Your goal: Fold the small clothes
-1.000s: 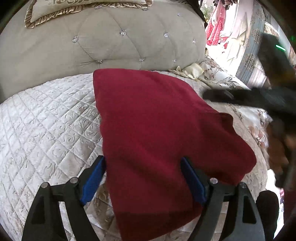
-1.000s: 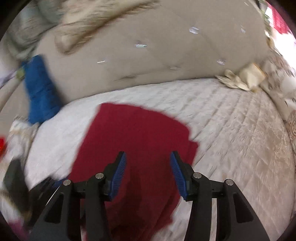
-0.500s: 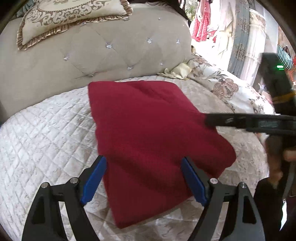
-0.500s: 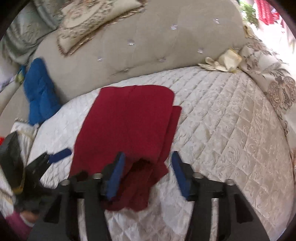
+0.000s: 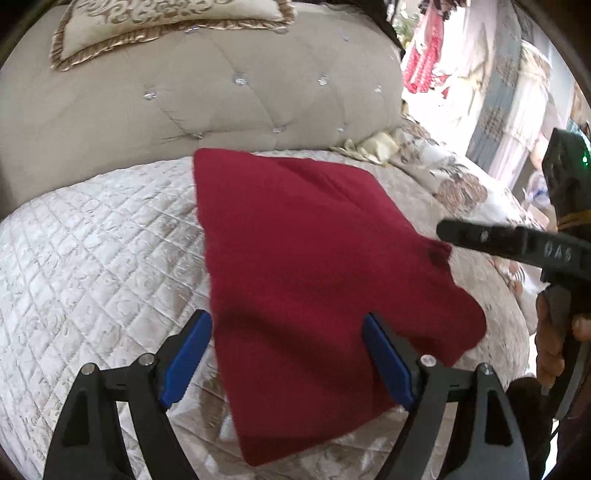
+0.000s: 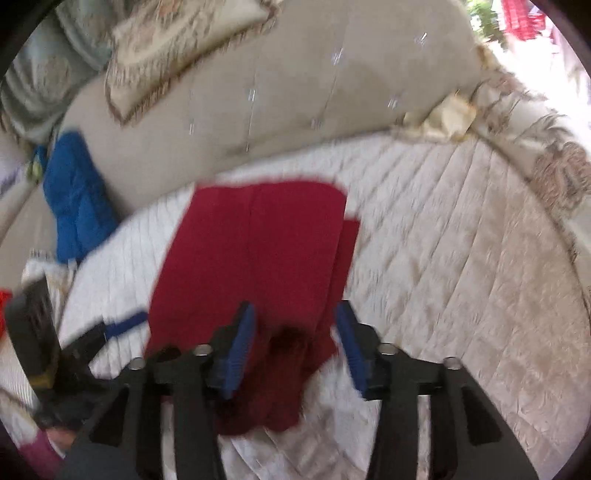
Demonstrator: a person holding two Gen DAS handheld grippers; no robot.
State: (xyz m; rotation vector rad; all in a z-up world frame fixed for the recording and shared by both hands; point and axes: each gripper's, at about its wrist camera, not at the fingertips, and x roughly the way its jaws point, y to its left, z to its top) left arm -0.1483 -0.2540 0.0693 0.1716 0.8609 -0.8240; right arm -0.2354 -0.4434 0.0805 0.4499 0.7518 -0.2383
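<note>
A dark red garment (image 5: 317, 266) lies partly folded on the quilted cream bed cover (image 5: 96, 258); it also shows in the right wrist view (image 6: 255, 254). My left gripper (image 5: 286, 354) is open, its blue pads either side of the garment's near end, just above it. My right gripper (image 6: 293, 339) is open over the garment's near right edge, where a bunched fold (image 6: 288, 339) lies between the pads. In the left wrist view the right gripper's black finger (image 5: 498, 240) reaches to the garment's right corner. The right wrist view is blurred.
A tufted beige headboard (image 5: 221, 96) with a fringed cushion (image 5: 155, 22) rises behind the bed. A blue cloth (image 6: 77, 199) lies at the left by the headboard. A floral pillow (image 5: 454, 184) and a cream cloth (image 5: 376, 146) sit at the right.
The garment has been drawn flatter and its right side folded over. My right gripper has come in to the right corner and stands open. My left gripper has pulled back slightly.
</note>
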